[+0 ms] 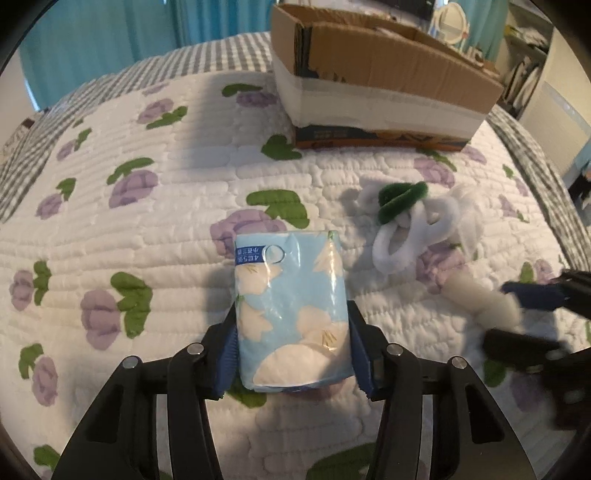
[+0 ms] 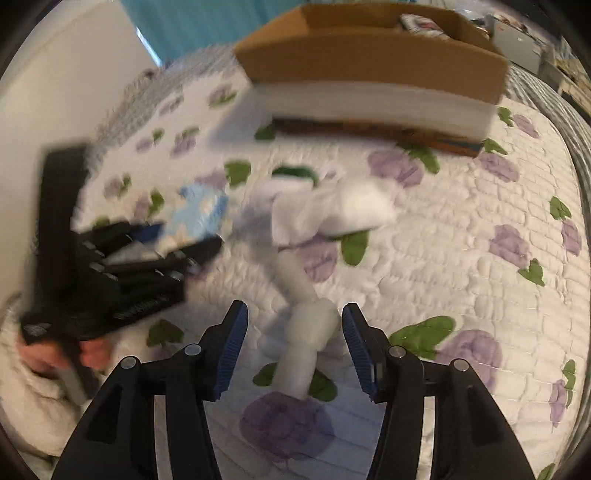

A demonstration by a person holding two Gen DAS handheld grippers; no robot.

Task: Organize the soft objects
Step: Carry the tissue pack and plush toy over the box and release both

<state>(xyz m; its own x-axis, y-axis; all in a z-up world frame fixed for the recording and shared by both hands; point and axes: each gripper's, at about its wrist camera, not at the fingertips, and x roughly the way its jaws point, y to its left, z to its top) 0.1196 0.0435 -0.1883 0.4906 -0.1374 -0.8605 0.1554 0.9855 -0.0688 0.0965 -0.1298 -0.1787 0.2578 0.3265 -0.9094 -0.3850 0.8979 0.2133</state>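
Observation:
My left gripper (image 1: 291, 354) is shut on a light-blue tissue pack (image 1: 290, 310) with white flower print, held just above the quilt. My right gripper (image 2: 295, 350) is open, its jaws on either side of a knotted white fabric roll (image 2: 303, 332) lying on the quilt; it shows blurred in the left wrist view (image 1: 480, 302). A white plush piece with a green loop (image 1: 402, 206) lies beyond, blurred in the right wrist view (image 2: 325, 206). The left gripper with the pack appears blurred at the left of the right wrist view (image 2: 177, 236).
An open cardboard box (image 1: 373, 70) with a white band stands at the far side of the floral quilt (image 1: 147, 229); it also shows in the right wrist view (image 2: 369, 62). Teal curtains (image 1: 110, 33) hang behind the bed. A white wall (image 2: 55, 92) is at left.

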